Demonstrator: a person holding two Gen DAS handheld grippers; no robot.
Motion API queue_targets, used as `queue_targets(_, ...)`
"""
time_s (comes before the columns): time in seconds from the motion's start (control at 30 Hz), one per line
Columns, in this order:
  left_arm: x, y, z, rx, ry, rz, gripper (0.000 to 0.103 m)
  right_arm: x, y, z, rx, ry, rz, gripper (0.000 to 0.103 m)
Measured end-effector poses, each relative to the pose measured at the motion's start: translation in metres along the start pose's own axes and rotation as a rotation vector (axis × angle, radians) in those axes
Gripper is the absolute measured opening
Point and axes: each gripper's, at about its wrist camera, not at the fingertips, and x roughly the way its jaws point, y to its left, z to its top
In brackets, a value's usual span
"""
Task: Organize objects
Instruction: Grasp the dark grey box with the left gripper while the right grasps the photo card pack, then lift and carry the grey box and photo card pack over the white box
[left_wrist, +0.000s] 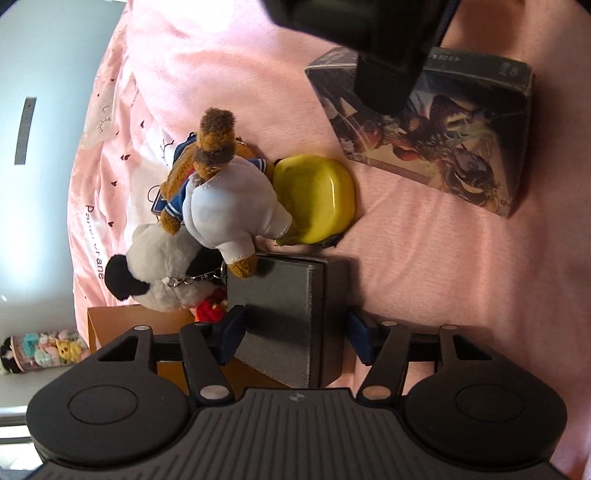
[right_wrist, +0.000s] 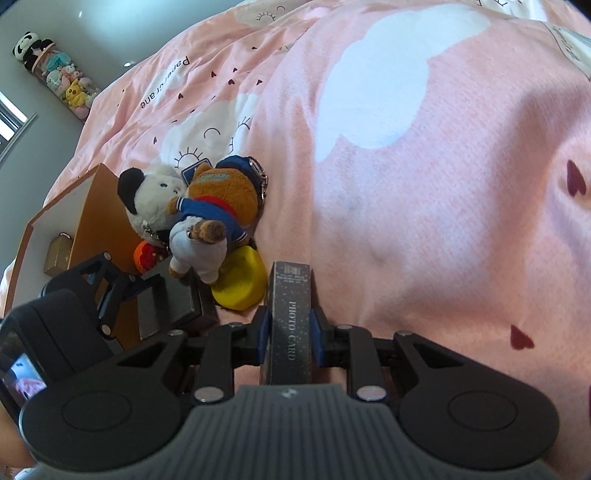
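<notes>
Right tongs (right_wrist: 288, 341) pinch the photo card box (right_wrist: 290, 325), lower centre of frame. Left tongs (left_wrist: 293, 336) spread, straddling the grey box (left_wrist: 284, 314) on the bed (left_wrist: 443, 277), pads clear.

Soft pink cloth bedding (right_wrist: 424, 221) is lying beyond the tongs; a matt grey box (left_wrist: 284, 314) is sitting between the left pads, beside fuzzy plush toys (left_wrist: 207, 206) and a glossy yellow dish (left_wrist: 317, 199).
</notes>
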Motion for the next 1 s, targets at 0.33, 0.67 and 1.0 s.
queue_targets(0.33, -0.026, 0.029, -0.03, -0.219, -0.115, -0.082, 0.048, -0.004, 0.003, 0.002, 0.009, 0.018, -0.002, 0.024)
queue_targets(0.67, -0.06, 0.108, -0.082, -0.642, -0.238, -0.49, 0.04, -0.029, 0.017, -0.002, -0.068, 0.026, -0.012, 0.024)
queue_targets(1.0, -0.039, 0.128, -0.077, -0.832, -0.176, -0.749, 0.04, -0.011, 0.026, -0.005, -0.127, 0.073, -0.04, 0.024)
